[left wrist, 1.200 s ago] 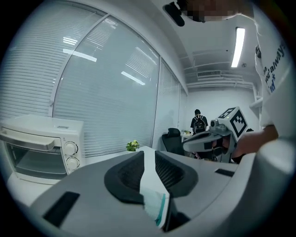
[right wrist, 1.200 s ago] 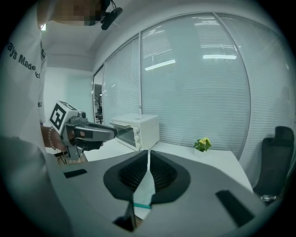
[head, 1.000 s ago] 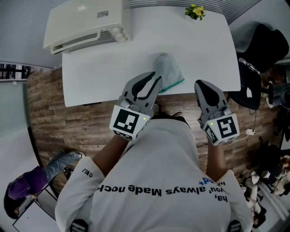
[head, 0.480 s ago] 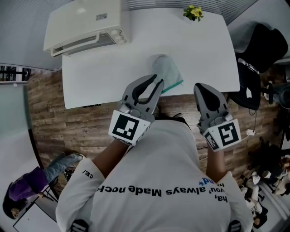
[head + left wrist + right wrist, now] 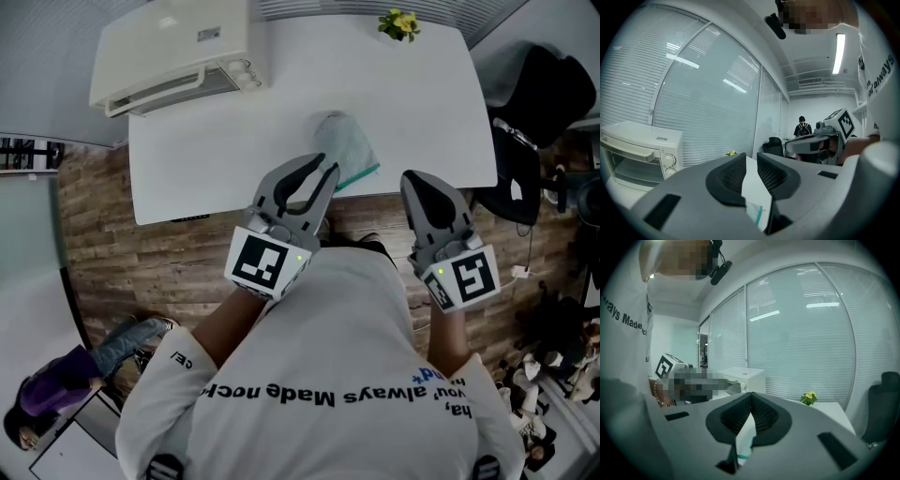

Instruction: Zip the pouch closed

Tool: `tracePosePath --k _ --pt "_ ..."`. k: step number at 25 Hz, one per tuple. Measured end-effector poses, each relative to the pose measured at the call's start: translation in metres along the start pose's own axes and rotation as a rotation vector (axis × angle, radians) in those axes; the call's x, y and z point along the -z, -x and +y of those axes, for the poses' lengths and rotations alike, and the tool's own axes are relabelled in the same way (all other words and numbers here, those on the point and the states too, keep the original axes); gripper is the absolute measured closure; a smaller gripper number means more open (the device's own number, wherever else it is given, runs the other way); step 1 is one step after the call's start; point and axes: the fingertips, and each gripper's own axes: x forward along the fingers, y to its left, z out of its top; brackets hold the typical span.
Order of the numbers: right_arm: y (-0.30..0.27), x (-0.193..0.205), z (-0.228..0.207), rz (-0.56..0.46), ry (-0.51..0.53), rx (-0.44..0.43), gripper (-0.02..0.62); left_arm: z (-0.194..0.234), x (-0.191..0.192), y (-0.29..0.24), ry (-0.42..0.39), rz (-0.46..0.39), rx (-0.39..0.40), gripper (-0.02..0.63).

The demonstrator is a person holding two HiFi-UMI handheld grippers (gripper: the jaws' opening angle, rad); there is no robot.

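head view: a white table (image 5: 206, 159) stands on a wood floor (image 5: 122, 272). the pouch (image 5: 349, 148), pale green with a teal edge, lies at the table's near edge, close to the middle. an oven (image 5: 173, 47) sits at the far left corner and a yellow flower (image 5: 400, 22) at the far right. the left gripper (image 5: 324, 165) is raised in front of the near edge, its tips overlapping the pouch's near end in this view; its jaws are spread. the right gripper (image 5: 413, 174) hangs off the table, right of the pouch, jaws pressed together. a black chair (image 5: 553, 94) stands to the right.

left gripper view: the left gripper (image 5: 751, 159) has its jaws apart with nothing between them. the pouch (image 5: 757, 213) shows low through the gap, beyond the pads and clear of them. the oven (image 5: 637, 150) is at left, the flower (image 5: 731, 153) past it, the right gripper (image 5: 829, 136) at right.

right gripper view: the right gripper (image 5: 751, 395) has its tips meeting and pinches nothing. a strip of the pouch (image 5: 743, 453) shows below them, on the table. the oven (image 5: 740, 378), flower (image 5: 809, 398) and chair (image 5: 886, 404) lie beyond.
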Motion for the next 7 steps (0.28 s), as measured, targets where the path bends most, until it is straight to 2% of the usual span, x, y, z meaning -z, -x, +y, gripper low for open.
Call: tracePosePath --k 7 --pt "-0.0004 -0.0019 0.0015 0.001 0.004 -0.001 0.588 0.0022 -0.0003 0.0007 -0.002 0.001 -0.006 0.518"
